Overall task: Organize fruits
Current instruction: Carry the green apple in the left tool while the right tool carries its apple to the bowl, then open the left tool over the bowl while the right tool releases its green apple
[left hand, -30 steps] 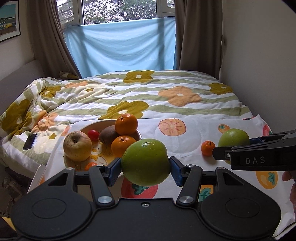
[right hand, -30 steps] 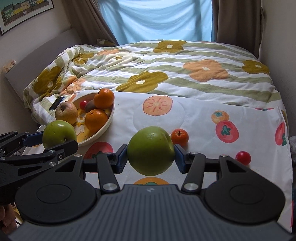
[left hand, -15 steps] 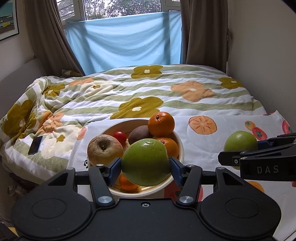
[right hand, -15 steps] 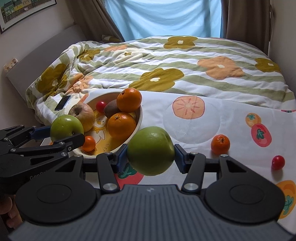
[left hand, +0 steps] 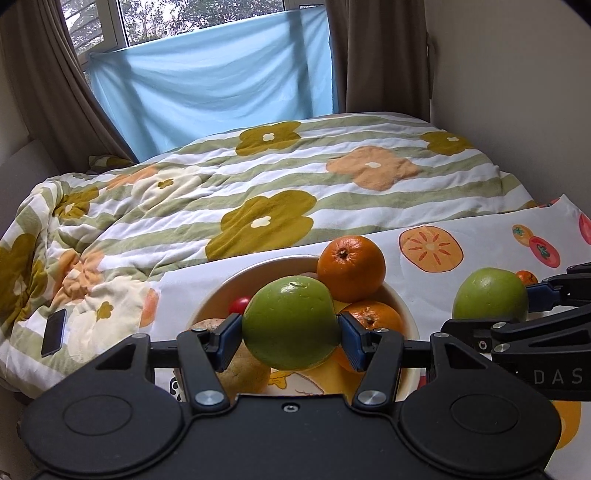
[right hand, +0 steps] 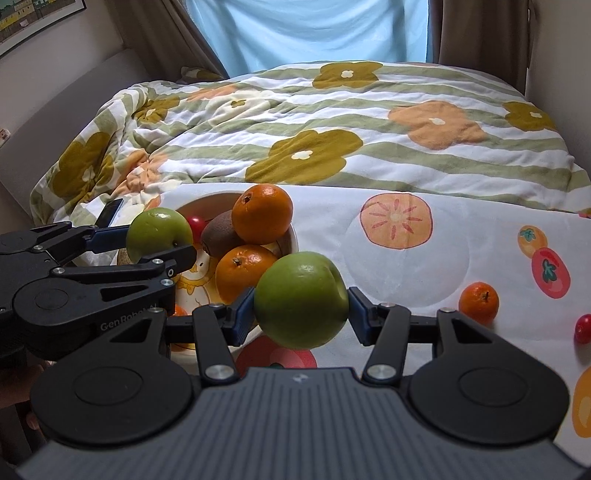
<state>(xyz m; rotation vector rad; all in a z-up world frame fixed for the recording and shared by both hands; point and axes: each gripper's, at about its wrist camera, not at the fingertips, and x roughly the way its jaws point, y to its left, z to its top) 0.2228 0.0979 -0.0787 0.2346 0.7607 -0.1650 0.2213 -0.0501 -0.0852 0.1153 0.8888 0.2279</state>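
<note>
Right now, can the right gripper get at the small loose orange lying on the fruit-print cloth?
Probably not yet. The right gripper is shut on a large green apple, so its fingers are occupied. The small orange itself lies unobstructed on the fruit-print cloth, just right of it.

A striped floral quilt (left hand: 295, 177) covers the bed, with a dark phone (left hand: 53, 331) lying near its left edge. A blue cloth (left hand: 214, 88) hangs across the window (left hand: 177, 18), between brown curtains (left hand: 373, 55).
</note>
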